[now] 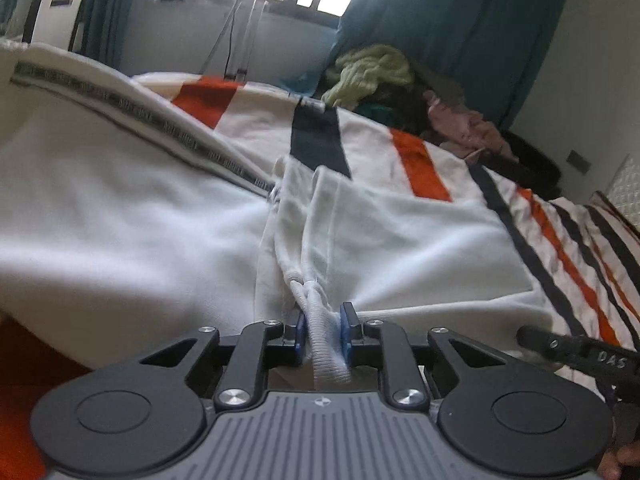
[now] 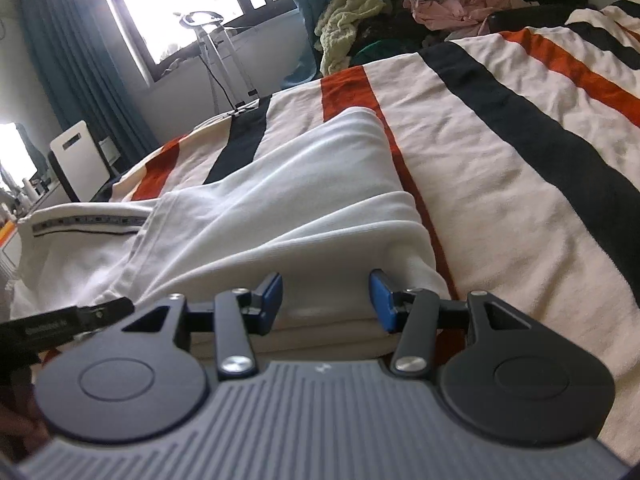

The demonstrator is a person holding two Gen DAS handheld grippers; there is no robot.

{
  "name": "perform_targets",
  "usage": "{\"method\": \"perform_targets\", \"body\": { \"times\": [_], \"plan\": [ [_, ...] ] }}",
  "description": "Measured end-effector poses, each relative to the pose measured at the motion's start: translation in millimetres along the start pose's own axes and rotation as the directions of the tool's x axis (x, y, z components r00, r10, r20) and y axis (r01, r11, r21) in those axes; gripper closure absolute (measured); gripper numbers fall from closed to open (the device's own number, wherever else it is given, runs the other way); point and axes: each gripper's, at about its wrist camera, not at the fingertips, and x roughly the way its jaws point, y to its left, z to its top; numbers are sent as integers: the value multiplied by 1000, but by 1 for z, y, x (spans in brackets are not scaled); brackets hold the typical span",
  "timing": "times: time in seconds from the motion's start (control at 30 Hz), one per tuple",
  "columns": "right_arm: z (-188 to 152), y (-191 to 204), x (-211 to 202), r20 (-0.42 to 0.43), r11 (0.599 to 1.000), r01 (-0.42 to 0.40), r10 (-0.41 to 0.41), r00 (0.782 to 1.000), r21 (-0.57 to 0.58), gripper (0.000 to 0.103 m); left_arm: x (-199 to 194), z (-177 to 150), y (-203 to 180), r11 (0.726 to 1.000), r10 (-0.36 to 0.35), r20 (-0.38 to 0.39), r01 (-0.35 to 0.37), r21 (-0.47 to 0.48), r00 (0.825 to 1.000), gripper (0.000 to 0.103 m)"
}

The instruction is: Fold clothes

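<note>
A bedroom in a home

A bed under a striped blanket [image 2: 500, 152] fills the room, with teal curtains [image 1: 460, 28] at a bright window [image 2: 192, 8] and a heap of loose clothes [image 2: 400, 12] (green, pink, dark) piled at the far edge.

The left wrist view is blurring across the white garment [image 1: 120, 220], so the print on its dark patterned band [image 1: 132, 112] is staying unreadable. The ribbed cuff [image 1: 326, 344] is disappearing between the left gripper [image 1: 323, 330] pads and under the gripper body at 6 o'clock. The right gripper [image 2: 326, 300] is hiding the near edge of the folded cloth at 6 o'clock in the right wrist view. The clothes pile [image 2: 400, 12] is being cut off at 12 o'clock. A hand [image 1: 624, 460] is showing only partly at 5 o'clock. The window [image 2: 180, 4] is washing out in glare.
</note>
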Motion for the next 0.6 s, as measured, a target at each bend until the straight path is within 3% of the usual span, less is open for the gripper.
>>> {"method": "perform_targets", "body": {
  "times": [0.1, 0.2, 0.27, 0.3, 0.37, 0.43, 0.5, 0.6],
  "plan": [
    [0, 2, 1, -2, 1000, 3, -3, 1000, -8, 52, -1, 1, -2, 1000, 7, -8, -7, 20, 1000, 73],
    [1, 0, 0, -1, 1000, 3, -3, 1000, -4, 52, -3, 0, 0, 1000, -19, -22, 19, -3, 1000, 59],
    [1, 0, 0, 1, 1000, 4, -4, 1000, -5, 52, -11, 1, 0, 1000, -16, -13, 16, -12, 1000, 35],
    [1, 0, 0, 1, 1000, 4, -4, 1000, -7, 52, -17, 1, 1, 1000, -18, -3, 18, -15, 1000, 32],
    [0, 0, 0, 4, 1000, 6, -6, 1000, -14, 52, -29, 1, 5, 999, 13, 7, -12, -32, 1000, 12],
    [0, 0, -2, 7, 1000, 8, -8, 1000, -17, 52, -42, 1, 13, 997, 49, 5, -49, -62, 999, 11],
    [0, -1, -4, 7, 1000, 7, -7, 1000, -11, 52, -54, 5, 36, 983, 82, -27, -86, -160, 996, 5],
    [0, -2, -7, 9, 1000, 7, -7, 1000, -1, 52, -72, 13, 75, 939, 112, -85, -134, -318, 990, 3]
  ]
}}
